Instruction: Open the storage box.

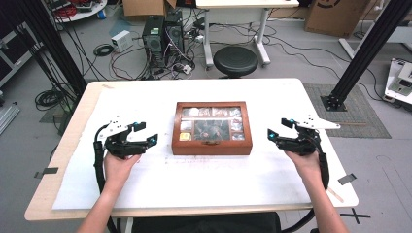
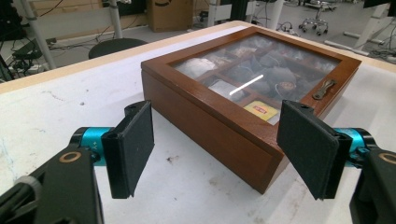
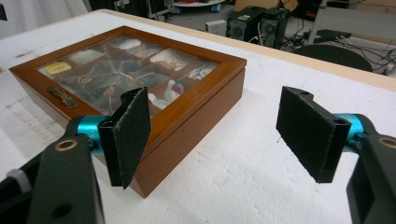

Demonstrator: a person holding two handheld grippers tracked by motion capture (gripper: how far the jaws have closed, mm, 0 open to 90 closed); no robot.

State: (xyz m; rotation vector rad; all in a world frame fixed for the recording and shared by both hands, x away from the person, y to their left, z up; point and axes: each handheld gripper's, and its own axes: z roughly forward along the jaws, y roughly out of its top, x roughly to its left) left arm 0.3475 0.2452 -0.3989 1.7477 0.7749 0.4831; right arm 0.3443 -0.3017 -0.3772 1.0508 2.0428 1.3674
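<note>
Behind the table we are seeing a workshop floor with computer towers [image 1: 164, 36], loose cables and a round black stool [image 1: 235, 60] at the far side. We are working on a white table [image 1: 204, 179], and we are going from left to right.

At the left, our left gripper [image 1: 145, 133] is hovering just above the table, near the left side of the box but apart from it. Its jaws are standing wide open and are holding nothing; in the left gripper view the near left corner of the box is lying between the two black pads [image 2: 133, 148], a little beyond them.

In the middle, the wooden box [image 1: 212, 128] is resting flat on the table with its glass lid [image 2: 254, 70] closed. Small packets are lying in its compartments, and a small metal clasp [image 2: 324, 88] is sitting on the near edge of the lid.

At the right, our right gripper [image 1: 280, 128] is mirroring the left one: jaws wide open, empty, near the right side of the box and not touching it.

We are judging that we are about to take hold of the box or its lid. If only one gripper is pushing, the box may be sliding or turning on the smooth surface. If a pad is pressing on the glass and not on the wooden frame, it may be slipping. If we are lifting the lid from one corner only, the whole box may be tipping up.
</note>
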